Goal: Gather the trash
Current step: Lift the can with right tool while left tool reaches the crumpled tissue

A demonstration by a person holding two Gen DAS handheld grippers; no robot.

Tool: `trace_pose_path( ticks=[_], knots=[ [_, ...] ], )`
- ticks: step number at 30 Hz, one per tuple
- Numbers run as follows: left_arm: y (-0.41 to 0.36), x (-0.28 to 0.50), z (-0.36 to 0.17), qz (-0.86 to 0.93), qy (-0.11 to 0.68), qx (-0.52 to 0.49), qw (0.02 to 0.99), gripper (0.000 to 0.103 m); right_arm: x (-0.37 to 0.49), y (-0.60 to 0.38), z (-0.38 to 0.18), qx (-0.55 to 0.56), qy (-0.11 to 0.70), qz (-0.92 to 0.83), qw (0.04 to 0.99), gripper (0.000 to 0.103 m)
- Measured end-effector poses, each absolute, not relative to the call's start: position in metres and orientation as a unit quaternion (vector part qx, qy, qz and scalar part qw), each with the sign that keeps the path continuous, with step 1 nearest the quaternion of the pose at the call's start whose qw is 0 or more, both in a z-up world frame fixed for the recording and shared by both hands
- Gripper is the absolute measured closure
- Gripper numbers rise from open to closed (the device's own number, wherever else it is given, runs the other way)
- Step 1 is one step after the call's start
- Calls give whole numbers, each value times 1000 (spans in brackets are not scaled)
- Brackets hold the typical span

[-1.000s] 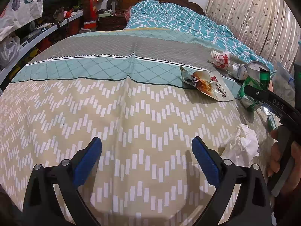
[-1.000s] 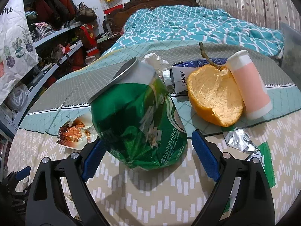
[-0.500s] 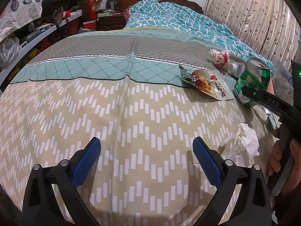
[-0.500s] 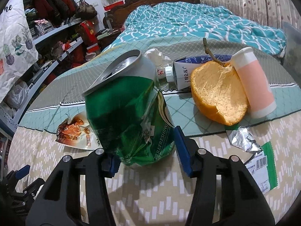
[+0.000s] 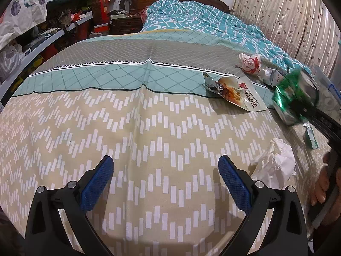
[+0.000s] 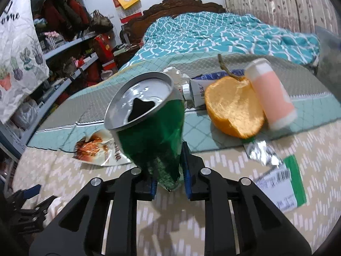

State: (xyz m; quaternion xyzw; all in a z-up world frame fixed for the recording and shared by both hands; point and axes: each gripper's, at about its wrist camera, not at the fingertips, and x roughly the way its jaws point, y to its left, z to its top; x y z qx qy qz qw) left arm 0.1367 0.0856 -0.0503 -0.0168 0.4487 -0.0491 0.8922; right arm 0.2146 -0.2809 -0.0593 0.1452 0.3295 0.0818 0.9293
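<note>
A dented green drink can (image 6: 153, 136) stands between the jaws of my right gripper (image 6: 169, 171). The jaws are closing, the blue pads press on its squeezed lower part, and the can tilts with its open top toward the camera. In the left wrist view the same can (image 5: 294, 98) shows blurred at the right edge, with a person's hand (image 5: 321, 183) below it. My left gripper (image 5: 165, 160) hangs open over bare patterned bedspread (image 5: 149, 128), nothing between its fingers. A crumpled white tissue (image 5: 275, 164) lies just right of it.
On the bed lie a snack wrapper (image 5: 236, 93), a red-and-white crumpled wrapper (image 5: 250, 63), an orange peel half (image 6: 232, 108), a pink bottle (image 6: 270, 96), a white tube (image 6: 198, 89), a foil scrap (image 6: 262, 151) and a green-white packet (image 6: 281, 185). Cluttered shelves (image 5: 53, 36) line the left.
My right gripper's jaws went from wide open around the can to pressed on it, crushing its lower part; the can tipped and shifted. The left gripper stayed still and open.
</note>
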Motion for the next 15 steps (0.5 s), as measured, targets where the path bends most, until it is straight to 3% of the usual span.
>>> trace_pose_path(
  ticks=[11, 15],
  knots=[
    [112, 115, -32, -151, 402, -122, 895, 9, 153, -337, -79, 308, 392, 190, 846, 87],
    [83, 99, -6, -210, 369, -91, 901, 9, 142, -342, -87, 334, 392, 202, 833, 87]
  ],
)
